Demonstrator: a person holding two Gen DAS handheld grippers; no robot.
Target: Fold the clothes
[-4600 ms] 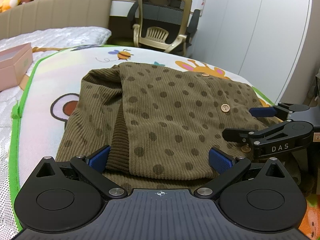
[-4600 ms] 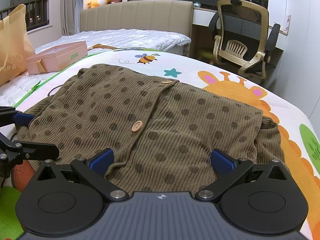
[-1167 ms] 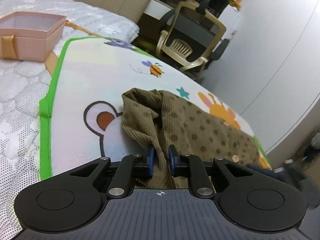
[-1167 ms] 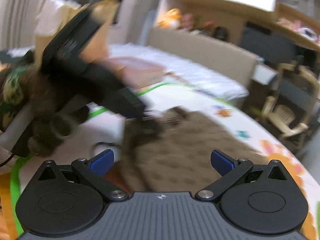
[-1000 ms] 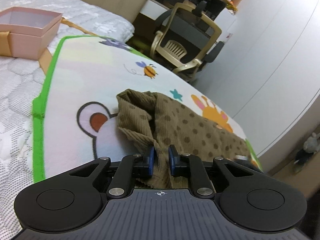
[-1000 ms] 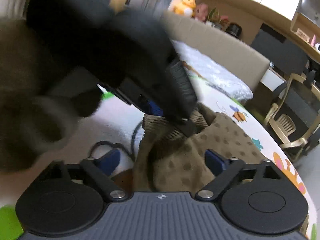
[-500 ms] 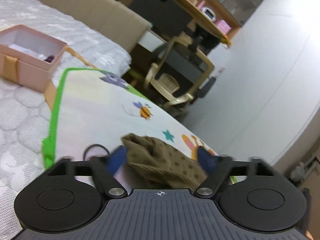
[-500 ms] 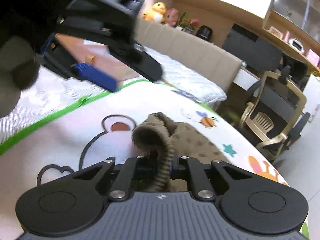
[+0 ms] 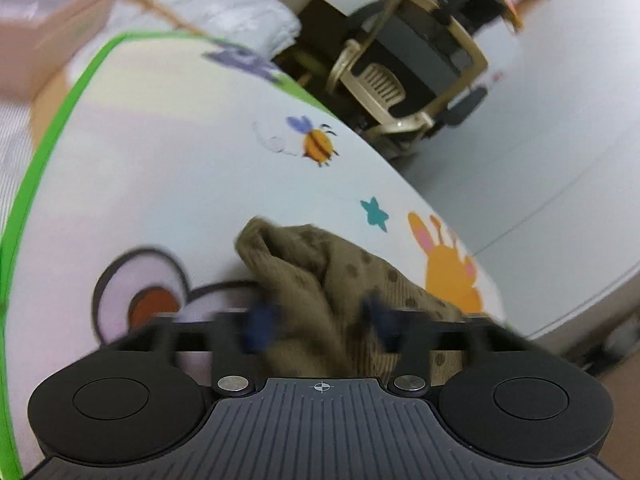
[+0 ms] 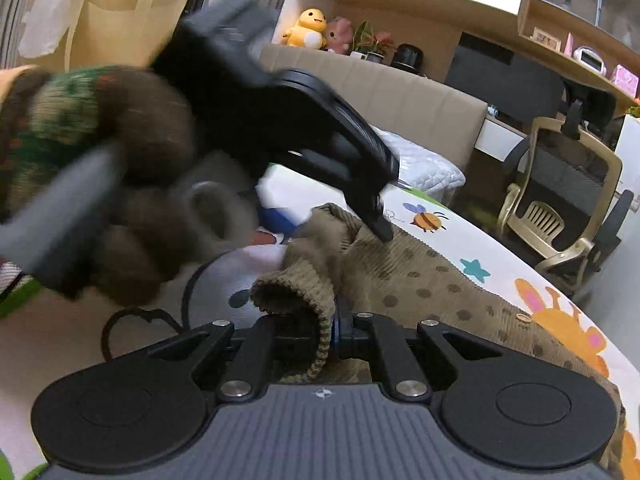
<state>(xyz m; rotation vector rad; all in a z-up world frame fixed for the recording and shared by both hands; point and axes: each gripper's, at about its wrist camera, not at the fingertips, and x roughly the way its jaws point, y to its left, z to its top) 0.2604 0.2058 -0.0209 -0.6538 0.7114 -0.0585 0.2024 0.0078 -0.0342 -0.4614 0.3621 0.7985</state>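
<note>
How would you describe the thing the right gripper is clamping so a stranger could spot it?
On the cartoon play mat lies an olive-brown corduroy garment. The right gripper pinches its ribbed cuff: plain knit, without the garment's dark polka dots.

Cartoon mat (image 9: 192,168), office chair (image 10: 560,200), plushies (image 10: 310,28).

Soft, even indoor light, no hard shadows or glare. Strong fisheye bending at edges, dark corners. Left view motion-blurred throughout; right view sharp except blurred gloved hand (image 10: 100,184).
</note>
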